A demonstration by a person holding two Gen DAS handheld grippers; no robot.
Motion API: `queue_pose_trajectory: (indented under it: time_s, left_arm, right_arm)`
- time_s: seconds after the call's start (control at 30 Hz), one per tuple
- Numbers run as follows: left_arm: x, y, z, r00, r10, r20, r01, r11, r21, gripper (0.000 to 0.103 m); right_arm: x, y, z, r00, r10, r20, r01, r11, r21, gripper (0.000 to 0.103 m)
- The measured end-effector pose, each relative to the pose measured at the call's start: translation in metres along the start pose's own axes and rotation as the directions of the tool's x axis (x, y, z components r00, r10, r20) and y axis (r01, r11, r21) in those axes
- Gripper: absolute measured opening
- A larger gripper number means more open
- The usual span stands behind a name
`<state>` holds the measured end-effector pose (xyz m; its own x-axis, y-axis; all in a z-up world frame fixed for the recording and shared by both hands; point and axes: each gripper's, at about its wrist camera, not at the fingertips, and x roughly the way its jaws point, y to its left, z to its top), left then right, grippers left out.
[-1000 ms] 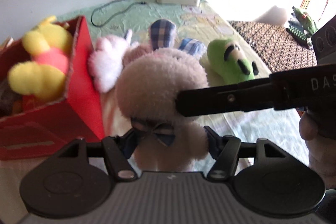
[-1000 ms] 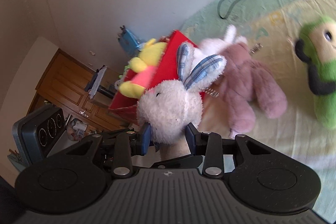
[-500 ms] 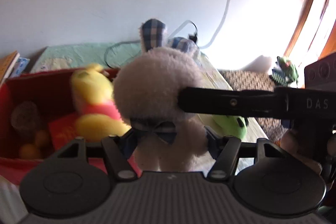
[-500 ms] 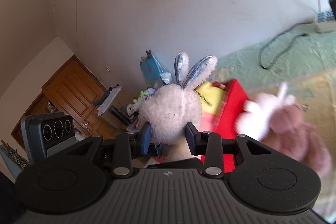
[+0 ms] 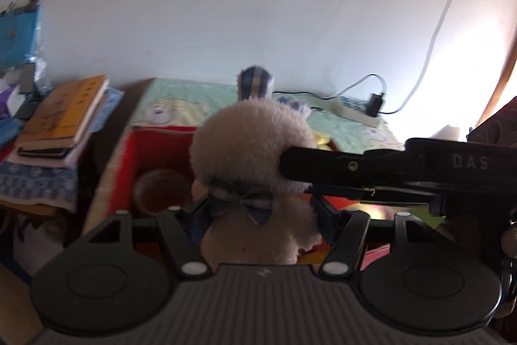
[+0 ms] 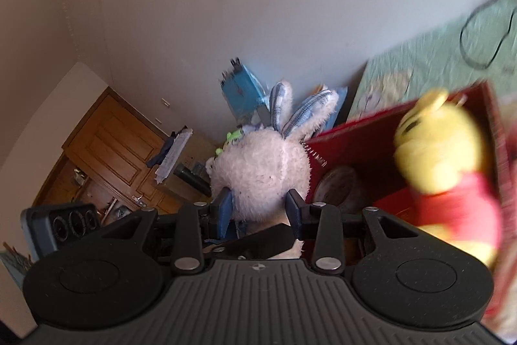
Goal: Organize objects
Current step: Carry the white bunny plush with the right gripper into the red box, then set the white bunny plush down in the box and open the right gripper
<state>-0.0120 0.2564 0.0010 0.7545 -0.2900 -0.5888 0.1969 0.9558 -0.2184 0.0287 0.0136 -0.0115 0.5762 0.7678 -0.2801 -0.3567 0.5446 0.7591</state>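
Observation:
A white plush bunny (image 5: 248, 151) with blue plaid ears and a plaid bow is held in the air by both grippers. My left gripper (image 5: 261, 215) is shut on its body just below the bow. My right gripper (image 6: 258, 206) is shut on its head (image 6: 261, 170), and one of its black fingers (image 5: 339, 165) reaches in from the right in the left wrist view. Below and behind the bunny stands an open red box (image 5: 129, 147) on the bed. A yellow bear in a red shirt (image 6: 442, 151) sits inside the red box (image 6: 355, 122).
A round brown object (image 5: 158, 189) lies in the box. A stack of books (image 5: 61, 118) rests left of the bed. A power strip (image 5: 355, 112) with a plugged cable lies by the wall. A wooden door (image 6: 113, 151) and a blue bag (image 6: 242, 86) are beyond.
Both grippers carried the bunny up and to the left, from above the bed to above the red box. The pink and green plush toys have left view.

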Motion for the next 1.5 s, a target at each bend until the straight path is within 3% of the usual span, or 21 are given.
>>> queue_pose_trajectory:
  time_s: [0.2,0.47,0.73,0.83,1.03,1.23,1.3,1.5]
  left_arm:
    - [0.014,0.038,-0.004,0.999,0.004,-0.043,-0.005,0.999,-0.035,0.066]
    - [0.029,0.064,-0.014,0.994,0.063,-0.09,-0.066,0.997,-0.033,0.066]
    - [0.029,0.061,-0.016,0.993,0.089,-0.078,-0.089,0.996,0.002,0.071]
    - [0.029,0.059,-0.018,0.99,0.112,-0.08,-0.111,0.994,0.024,0.076]
    - [0.029,0.049,-0.022,0.983,0.163,-0.089,-0.157,0.985,0.071,0.076]
    - [0.032,0.048,-0.019,0.979,0.171,-0.109,-0.165,0.984,0.06,0.08]
    - [0.036,0.047,-0.018,0.977,0.181,-0.117,-0.175,0.983,0.056,0.081]
    - [0.046,0.037,-0.014,0.958,0.234,-0.166,-0.226,0.972,0.066,0.083]
  right_arm:
    - [0.045,0.0,-0.003,0.998,-0.056,-0.024,0.057,0.997,0.045,0.039]
    - [0.077,-0.013,-0.009,0.99,-0.118,-0.078,0.128,0.983,0.129,0.038]
    - [0.096,-0.032,-0.016,0.978,-0.166,-0.124,0.193,0.949,0.248,0.039]
    - [0.096,-0.029,-0.019,0.976,-0.179,-0.125,0.204,0.954,0.221,0.041]
    - [0.087,-0.03,-0.02,0.977,-0.184,-0.111,0.204,0.958,0.202,0.046]
    - [0.071,-0.021,-0.022,0.978,-0.188,-0.092,0.199,0.971,0.132,0.044]
    - [0.069,-0.016,-0.024,0.976,-0.197,-0.095,0.206,0.974,0.092,0.039]
    - [0.064,-0.004,-0.033,0.974,-0.21,-0.086,0.208,0.978,-0.021,0.037]
